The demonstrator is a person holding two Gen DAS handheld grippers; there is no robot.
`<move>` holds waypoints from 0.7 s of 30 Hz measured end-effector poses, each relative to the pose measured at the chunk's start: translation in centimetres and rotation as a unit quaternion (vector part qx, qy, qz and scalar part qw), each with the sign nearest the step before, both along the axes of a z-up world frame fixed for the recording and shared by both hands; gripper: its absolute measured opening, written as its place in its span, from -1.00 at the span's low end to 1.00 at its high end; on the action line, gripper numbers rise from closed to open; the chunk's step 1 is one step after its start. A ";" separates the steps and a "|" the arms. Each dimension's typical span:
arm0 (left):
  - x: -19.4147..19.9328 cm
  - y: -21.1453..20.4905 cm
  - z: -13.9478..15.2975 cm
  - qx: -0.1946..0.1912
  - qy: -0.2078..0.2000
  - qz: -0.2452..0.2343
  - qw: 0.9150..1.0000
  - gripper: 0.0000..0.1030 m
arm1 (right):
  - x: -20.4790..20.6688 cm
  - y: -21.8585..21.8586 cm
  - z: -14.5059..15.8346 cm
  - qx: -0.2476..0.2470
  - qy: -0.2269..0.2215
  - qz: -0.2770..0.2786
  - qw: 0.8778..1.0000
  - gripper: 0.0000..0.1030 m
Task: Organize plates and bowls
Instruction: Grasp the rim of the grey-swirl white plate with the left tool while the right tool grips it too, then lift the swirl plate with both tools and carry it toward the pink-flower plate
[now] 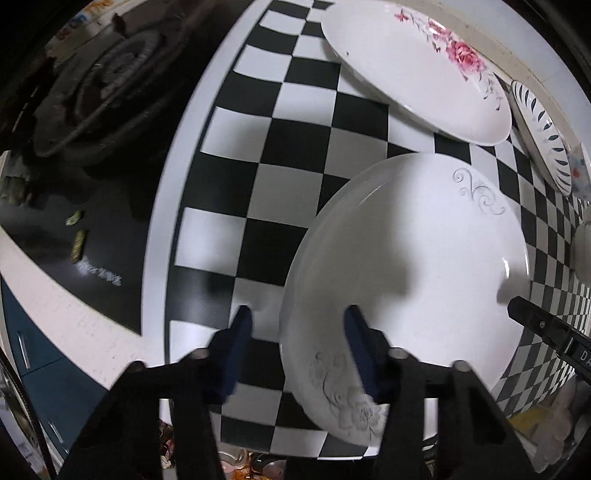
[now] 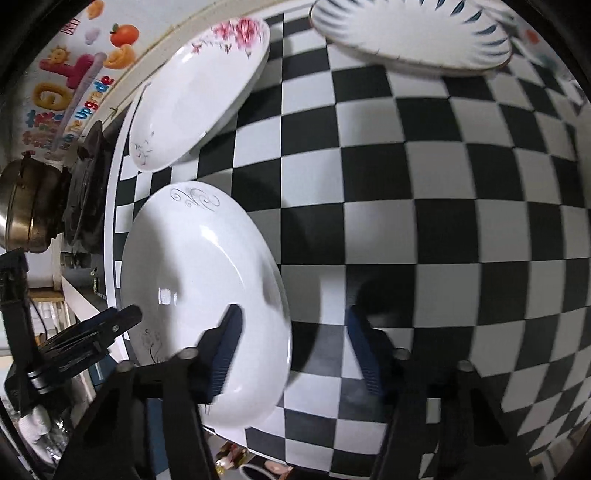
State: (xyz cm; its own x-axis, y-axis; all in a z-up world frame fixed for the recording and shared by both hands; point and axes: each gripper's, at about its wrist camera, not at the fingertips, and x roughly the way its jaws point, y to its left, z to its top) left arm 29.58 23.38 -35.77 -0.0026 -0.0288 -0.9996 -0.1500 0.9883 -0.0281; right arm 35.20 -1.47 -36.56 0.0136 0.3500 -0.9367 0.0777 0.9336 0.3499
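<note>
A glossy white plate [image 1: 406, 266] with grey scrollwork and a faint flower on its rim lies on the checkered mat [image 1: 258, 166]. The left gripper [image 1: 297, 350] and right gripper [image 2: 291, 347] both gape wide, apparently straddling its edge though blurred.

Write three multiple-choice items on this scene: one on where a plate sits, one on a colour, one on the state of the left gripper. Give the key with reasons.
1. Where does the grey-scroll plate lie compared with the pink-rose plate?
A. nearer the grippers
B. stacked on it
C. off the checkered mat

2. What colour are the dashes around the rim of the third plate?
A. red
B. dark blue
C. green

3. How is the left gripper?
A. shut on a bowl
B. open, its fingers either side of the grey-scroll plate's rim
C. out of view

Key: 1 A, the grey-scroll plate lies just ahead of both grippers with the rose plate beyond; 2 B, dark blue dashes ring its rim; 3 B, a wide gap separates the fingers astride the rim.
</note>
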 end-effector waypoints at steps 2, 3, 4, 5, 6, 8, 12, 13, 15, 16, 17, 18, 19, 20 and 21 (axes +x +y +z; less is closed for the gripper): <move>-0.3 -0.4 -0.2 -0.008 0.002 -0.011 1.000 -0.37 | 0.2 0.4 -0.5 0.007 0.012 0.000 1.000 -0.22; -0.5 -0.6 -0.1 -0.013 -0.001 -0.015 1.000 -0.43 | 0.3 0.6 -0.8 0.009 0.017 0.001 1.000 -0.35; -0.6 -0.8 0.1 -0.010 -0.004 -0.019 1.000 -0.43 | 0.4 0.8 -1.0 0.010 0.022 0.001 1.000 -0.40; -0.8 -0.9 0.3 -0.009 -0.005 -0.021 1.000 -0.43 | 0.5 1.1 -1.2 0.012 0.026 0.004 1.000 -0.55; -0.9 -1.1 0.5 -0.012 -0.006 -0.023 1.000 -0.43 | 0.5 1.3 -1.4 0.015 0.029 0.006 0.999 -0.70; -1.3 -1.1 0.9 -0.018 -0.011 -0.024 0.999 -0.43 | 0.4 1.7 -1.4 0.009 0.031 0.004 0.999 -0.69; -1.8 -2.2 1.8 -0.016 -0.020 -0.039 0.999 -0.43 | 0.0 1.8 -1.1 0.006 0.031 0.000 1.000 -0.70; -2.1 -2.5 2.4 -0.016 -0.023 -0.043 0.999 -0.43 | -0.1 1.7 -0.9 0.004 0.027 0.000 1.000 -0.70; -2.3 -3.2 3.0 -0.017 -0.029 -0.052 0.998 -0.43 | -0.4 1.3 -0.5 0.002 0.022 -0.002 1.000 -0.70; -2.5 -3.7 3.5 -0.017 -0.032 -0.055 0.998 -0.43 | -0.6 0.8 -0.2 0.001 0.019 -0.003 1.000 -0.71; -2.9 -4.4 4.2 -0.017 -0.038 -0.059 0.997 -0.43 | -0.7 0.5 0.2 0.002 0.016 -0.005 1.000 -0.71; -2.9 -5.1 4.7 -0.018 -0.044 -0.063 0.997 -0.43 | -0.9 -0.2 0.7 0.005 0.014 -0.009 1.000 -0.73; -3.1 -5.8 5.3 -0.020 -0.049 -0.067 0.996 -0.43 | -1.1 -0.8 1.1 0.007 0.011 -0.010 1.000 -0.73; -3.2 -6.6 5.8 -0.020 -0.053 -0.072 0.996 -0.43 | -1.3 -1.5 1.8 0.005 0.005 -0.012 1.000 -0.73; -3.3 -7.2 6.1 -0.020 -0.056 -0.075 0.995 -0.43 | -1.4 -1.9 2.2 0.003 -0.001 -0.012 1.000 -0.73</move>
